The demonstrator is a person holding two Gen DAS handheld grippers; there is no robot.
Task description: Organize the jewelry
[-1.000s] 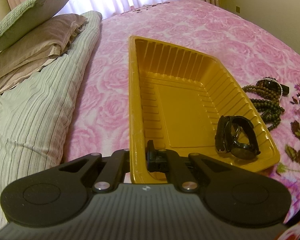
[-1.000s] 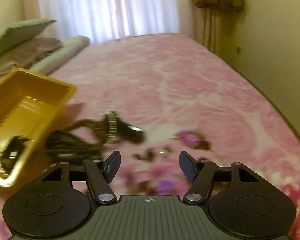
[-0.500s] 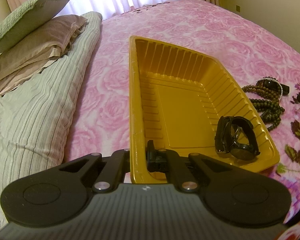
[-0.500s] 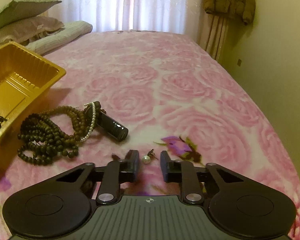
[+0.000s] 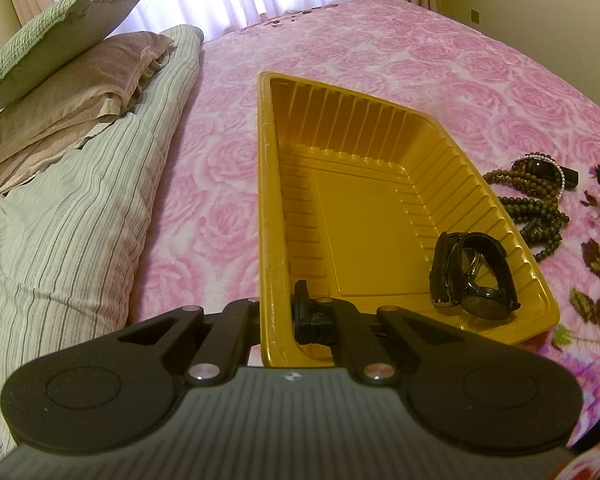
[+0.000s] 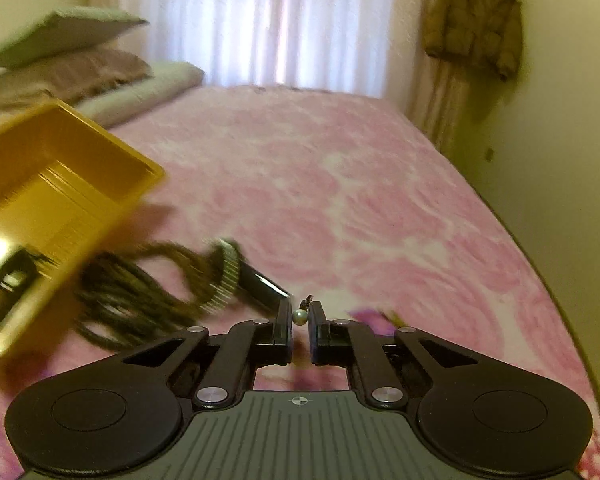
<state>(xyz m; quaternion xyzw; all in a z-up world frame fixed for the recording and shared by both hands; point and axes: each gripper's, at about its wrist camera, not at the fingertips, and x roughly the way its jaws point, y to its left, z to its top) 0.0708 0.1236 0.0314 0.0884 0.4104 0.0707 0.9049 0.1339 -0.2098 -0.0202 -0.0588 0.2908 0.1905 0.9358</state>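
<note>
Yellow tray (image 5: pixel 380 208) sits on the pink bed (image 5: pixel 440 60), its near wall clamped by the left hand-held gripper (image 5: pixel 278 312); a watch (image 5: pixel 472 276) lies inside. Right hand-held gripper (image 6: pixel 299 317), jaws just closing, pinches a pearl earring (image 6: pixel 299 316). Beads (image 5: pixel 536 208) lie beside the tray.

tray (image 5: pixel 380 184): glossy yellow plastic, ribbed walls, smooth floor
watch (image 5: pixel 474 276): black, matt strap, shiny dark face
bead strands (image 5: pixel 536 208): brown-green round beads, wood-like, dull sheen
pearl earring (image 6: pixel 299 316): smooth, pale, lustrous
bedspread (image 5: pixel 440 76): pink plush cloth, rose pattern
duvet (image 5: pixel 68 208): striped, soft woven cloth
gripper bodies: matt black plastic with bright metal pins
</note>
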